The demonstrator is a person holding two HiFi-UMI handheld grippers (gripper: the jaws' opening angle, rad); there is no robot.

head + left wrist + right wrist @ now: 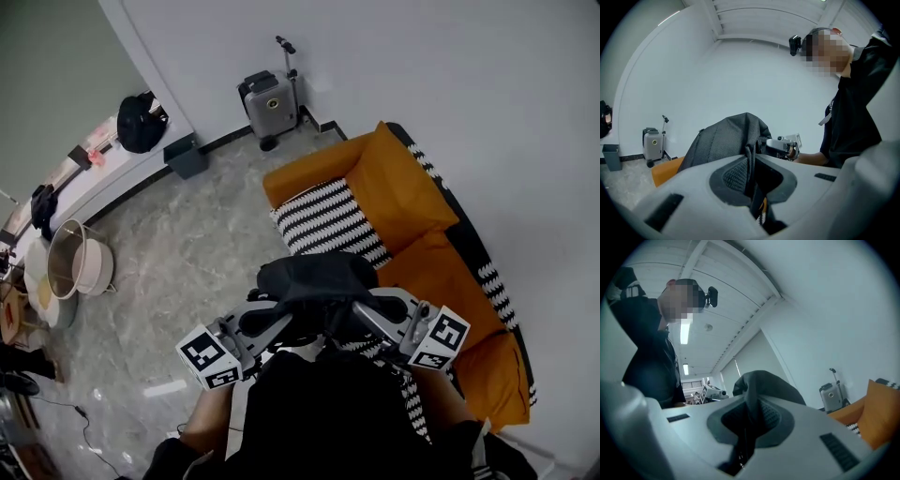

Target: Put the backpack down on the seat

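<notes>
A black backpack (307, 281) hangs in the air in front of the person, above the near end of the orange sofa (427, 248). My left gripper (267, 323) is shut on a strap of the backpack (726, 140) at its left side. My right gripper (354, 314) is shut on the backpack (764, 383) fabric at its right side. Both sets of jaws pinch dark fabric between the pads. The seat below carries a black-and-white striped cushion (333, 223). The bag's underside is hidden.
A grey suitcase (269, 101) stands against the white wall at the back. A dark bin (185, 156) and a black bag (141, 124) on a low white bench lie to the left. Round basins (80, 260) sit on the marble floor at far left.
</notes>
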